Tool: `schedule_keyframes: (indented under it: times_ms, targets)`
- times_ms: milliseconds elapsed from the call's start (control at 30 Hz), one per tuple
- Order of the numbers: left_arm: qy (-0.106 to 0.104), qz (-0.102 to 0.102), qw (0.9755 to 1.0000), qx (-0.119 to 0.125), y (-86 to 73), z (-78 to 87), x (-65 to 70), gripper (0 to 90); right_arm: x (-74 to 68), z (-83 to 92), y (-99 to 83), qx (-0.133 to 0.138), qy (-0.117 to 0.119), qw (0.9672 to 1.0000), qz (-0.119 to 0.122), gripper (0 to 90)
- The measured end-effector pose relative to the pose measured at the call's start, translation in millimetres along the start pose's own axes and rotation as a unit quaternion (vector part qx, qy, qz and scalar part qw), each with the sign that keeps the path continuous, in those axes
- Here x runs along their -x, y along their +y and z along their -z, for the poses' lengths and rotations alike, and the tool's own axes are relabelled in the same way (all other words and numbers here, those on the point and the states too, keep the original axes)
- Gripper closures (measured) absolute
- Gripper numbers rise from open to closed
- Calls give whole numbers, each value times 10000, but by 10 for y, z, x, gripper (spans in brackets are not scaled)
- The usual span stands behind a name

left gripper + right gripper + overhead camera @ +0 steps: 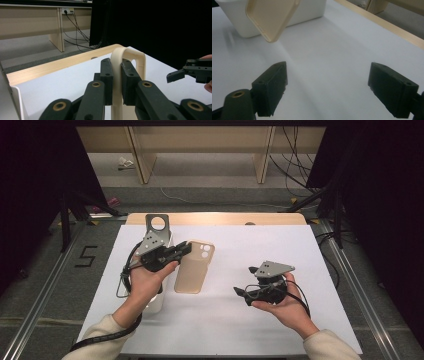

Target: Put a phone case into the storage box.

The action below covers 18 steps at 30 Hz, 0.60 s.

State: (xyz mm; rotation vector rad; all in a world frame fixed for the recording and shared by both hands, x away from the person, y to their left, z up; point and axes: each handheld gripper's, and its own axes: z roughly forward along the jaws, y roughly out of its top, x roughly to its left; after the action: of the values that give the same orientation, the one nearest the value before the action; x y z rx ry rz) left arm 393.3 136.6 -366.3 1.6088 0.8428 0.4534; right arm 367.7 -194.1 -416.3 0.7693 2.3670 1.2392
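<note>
my left gripper [186, 248] has its jaws pinching the phone case [194, 267] at centre frame, lifted; my right gripper [243, 281] jaws are spread, empty. setting it down remains.

Overhead plus two close finger-level views

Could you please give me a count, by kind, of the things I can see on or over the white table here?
Beige phone case: 1
White container: 1
Hand-held gripper: 2, the left hand-held gripper shut on the phone case, the right hand-held gripper open
Total: 4
</note>
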Motion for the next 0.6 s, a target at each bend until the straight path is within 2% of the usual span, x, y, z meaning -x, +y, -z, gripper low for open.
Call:
schedule_keyframes:
  times_ms: [167, 600]
  targets:
    - [-3, -60, 10000, 80, 61, 56, -37, 812, 36, 54, -38, 1, -64, 10000, -71, 168]
    - [180, -69, 9995, 261, 182, 201, -188, 812, 77, 117, -88, 32, -142, 9997, -190, 167]
